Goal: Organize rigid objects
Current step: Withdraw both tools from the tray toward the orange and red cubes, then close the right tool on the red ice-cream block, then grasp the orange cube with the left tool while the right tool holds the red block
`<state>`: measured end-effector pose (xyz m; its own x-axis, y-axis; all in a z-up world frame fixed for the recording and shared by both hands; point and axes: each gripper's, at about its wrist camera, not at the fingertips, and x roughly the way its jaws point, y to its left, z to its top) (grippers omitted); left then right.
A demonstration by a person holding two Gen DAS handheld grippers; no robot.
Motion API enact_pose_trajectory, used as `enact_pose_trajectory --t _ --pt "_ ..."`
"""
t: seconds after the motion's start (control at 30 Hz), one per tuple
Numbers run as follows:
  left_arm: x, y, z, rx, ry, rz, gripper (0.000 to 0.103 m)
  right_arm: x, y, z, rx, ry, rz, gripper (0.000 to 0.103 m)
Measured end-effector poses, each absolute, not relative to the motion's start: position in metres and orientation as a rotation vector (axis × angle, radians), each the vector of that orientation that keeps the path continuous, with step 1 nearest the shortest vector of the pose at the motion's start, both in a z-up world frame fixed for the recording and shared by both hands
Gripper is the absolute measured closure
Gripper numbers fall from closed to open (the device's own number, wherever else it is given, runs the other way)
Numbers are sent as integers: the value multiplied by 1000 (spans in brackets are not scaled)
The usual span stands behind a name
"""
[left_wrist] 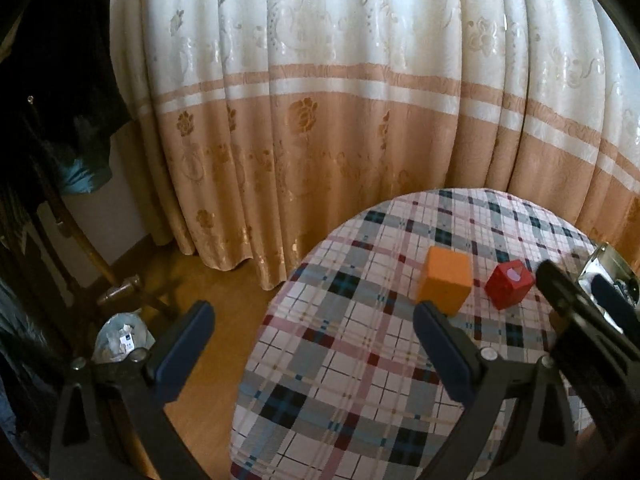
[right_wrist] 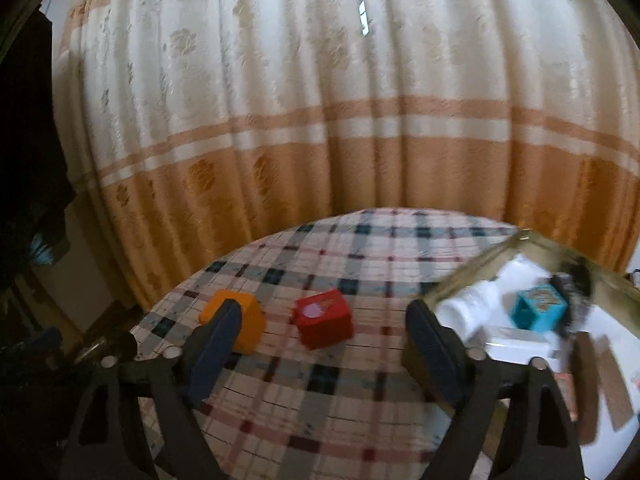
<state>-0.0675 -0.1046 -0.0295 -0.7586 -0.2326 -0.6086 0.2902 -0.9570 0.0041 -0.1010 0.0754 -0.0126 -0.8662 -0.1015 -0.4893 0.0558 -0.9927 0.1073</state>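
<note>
Round table [left_wrist: 360, 380], covered edge to edge with a plaid cloth [right_wrist: 320, 392] in white, grey, dark teal and red. Directly on the cloth: 1 orange cube [left_wrist: 445, 285]; 1 red cube [left_wrist: 510, 283] with a pale round mark on its upper face, just beside the orange one, not touching; 1 open box [right_wrist: 476, 266] at the table's right side, contents blurred.
</note>
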Motion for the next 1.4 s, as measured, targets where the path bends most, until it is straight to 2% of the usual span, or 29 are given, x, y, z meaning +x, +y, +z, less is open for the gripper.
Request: enact_pose_trajectory --t 0.17,0.47,0.67,0.8,0.93,1.0,1.1,1.23,1.33,1.4 --pt "-71 -104 -33 972 162 -2714 2 -132 76 -24 923 -212 -2874 28" --pt "-77 -109 -40 1039 216 -2692 2 -167 63 -34 1036 -41 -2850 28" --pt "-80 -107 -41 1053 200 -2688 2 -187 48 -42 1189 187 -2793 28" --pt "-81 -105 -43 1063 196 -2688 2 -194 47 -43 1292 200 -2736 28" --pt "-81 -104 -42 1057 192 -2688 2 -206 40 -51 1417 307 -2677 29" --pt "-80 -105 -42 1057 199 -2685 2 -206 42 -51 1442 333 -2643 35" --pt "-82 -106 -44 1074 200 -2673 2 -205 51 -48 1460 338 -2629 55" --pt "-81 -104 -43 1070 190 -2674 2 -202 53 -45 1422 351 -2603 56" --pt "-80 -106 -44 1070 195 -2670 2 -194 51 -37 1310 266 -2569 56" --pt "-80 -106 -45 1076 201 -2665 2 -185 48 -31 1239 284 -2576 56"
